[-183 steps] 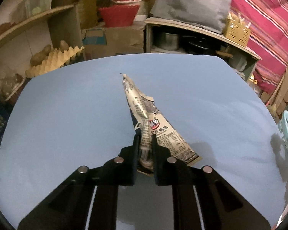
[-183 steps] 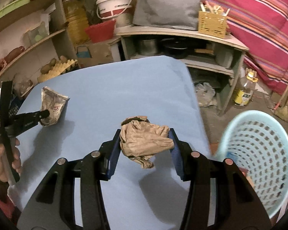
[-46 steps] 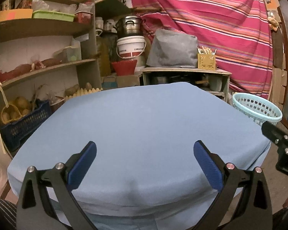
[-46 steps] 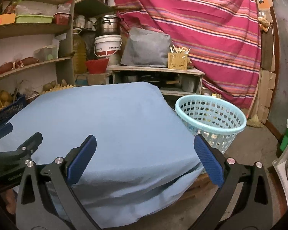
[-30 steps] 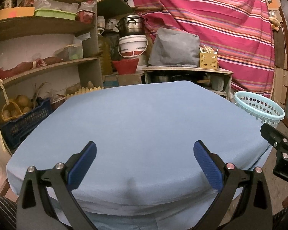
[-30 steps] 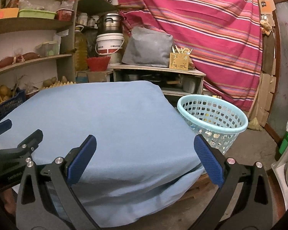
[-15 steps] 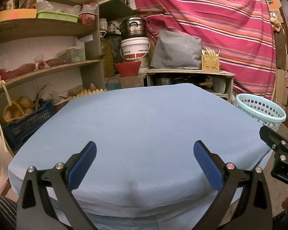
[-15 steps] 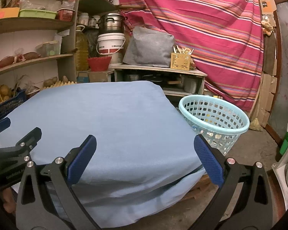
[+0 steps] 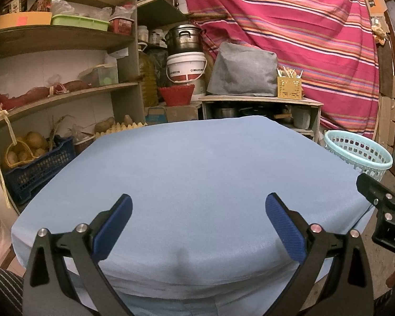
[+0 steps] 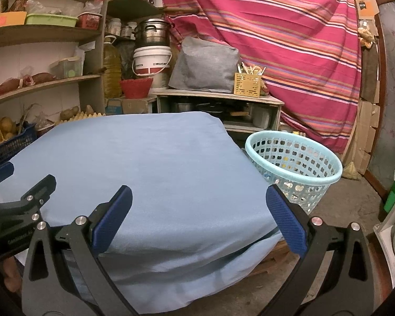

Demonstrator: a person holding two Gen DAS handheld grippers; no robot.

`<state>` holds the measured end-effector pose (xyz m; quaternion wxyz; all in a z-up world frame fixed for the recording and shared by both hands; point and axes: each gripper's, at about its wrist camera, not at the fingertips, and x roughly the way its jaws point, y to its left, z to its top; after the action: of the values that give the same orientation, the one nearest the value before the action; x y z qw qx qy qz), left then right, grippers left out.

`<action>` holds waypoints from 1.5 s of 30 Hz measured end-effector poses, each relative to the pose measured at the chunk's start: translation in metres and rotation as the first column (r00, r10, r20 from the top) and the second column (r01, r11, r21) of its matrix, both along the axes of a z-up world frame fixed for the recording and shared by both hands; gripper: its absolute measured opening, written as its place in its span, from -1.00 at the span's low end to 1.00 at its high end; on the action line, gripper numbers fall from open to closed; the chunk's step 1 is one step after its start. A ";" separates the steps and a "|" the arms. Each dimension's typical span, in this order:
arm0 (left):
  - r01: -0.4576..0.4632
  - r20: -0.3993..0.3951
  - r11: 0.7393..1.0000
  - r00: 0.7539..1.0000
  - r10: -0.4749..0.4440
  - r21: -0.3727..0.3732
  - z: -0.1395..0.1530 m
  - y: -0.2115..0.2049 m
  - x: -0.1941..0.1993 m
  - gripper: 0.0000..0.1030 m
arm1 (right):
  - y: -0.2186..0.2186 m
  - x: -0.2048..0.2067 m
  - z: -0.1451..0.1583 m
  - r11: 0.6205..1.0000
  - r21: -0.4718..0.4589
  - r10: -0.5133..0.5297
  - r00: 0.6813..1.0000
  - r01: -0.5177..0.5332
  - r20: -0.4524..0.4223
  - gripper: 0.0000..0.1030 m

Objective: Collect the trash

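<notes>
Showing pale-blue perforated basket (image 10: 293, 158), both tools wide.

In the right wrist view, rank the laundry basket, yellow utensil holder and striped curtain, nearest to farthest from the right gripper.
From the right gripper:
1. Laundry basket, on the floor, right of the table.
2. Yellow utensil holder, on the wooden shelf behind.
3. Striped curtain, hanging at the back.

My left gripper (image 9: 198, 225) and right gripper (image 10: 198, 221), black angular arms, silver screws, ribbed blue pads (image 9: 284, 230), white lettering, my striped sleeve (image 9: 5, 287)
</notes>
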<state>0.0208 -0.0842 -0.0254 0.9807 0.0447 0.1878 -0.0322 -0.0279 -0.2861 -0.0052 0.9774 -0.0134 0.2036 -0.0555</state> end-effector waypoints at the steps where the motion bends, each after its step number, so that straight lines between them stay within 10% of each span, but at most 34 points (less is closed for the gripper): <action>1: -0.001 0.001 1.000 1.000 0.001 0.000 0.000 0.000 0.000 0.92 | 0.001 0.000 0.000 1.000 -0.002 -0.001 1.000 0.001 0.001 0.92; 45: -0.011 0.023 1.000 1.000 0.011 -0.002 0.009 0.006 -0.004 0.92 | 0.009 0.000 0.000 1.000 -0.006 -0.002 1.000 0.002 0.009 0.92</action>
<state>0.0171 -0.0782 -0.0162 0.9829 0.0431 0.1768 -0.0267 -0.0274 -0.2770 -0.0048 0.9781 -0.0157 0.1993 -0.0573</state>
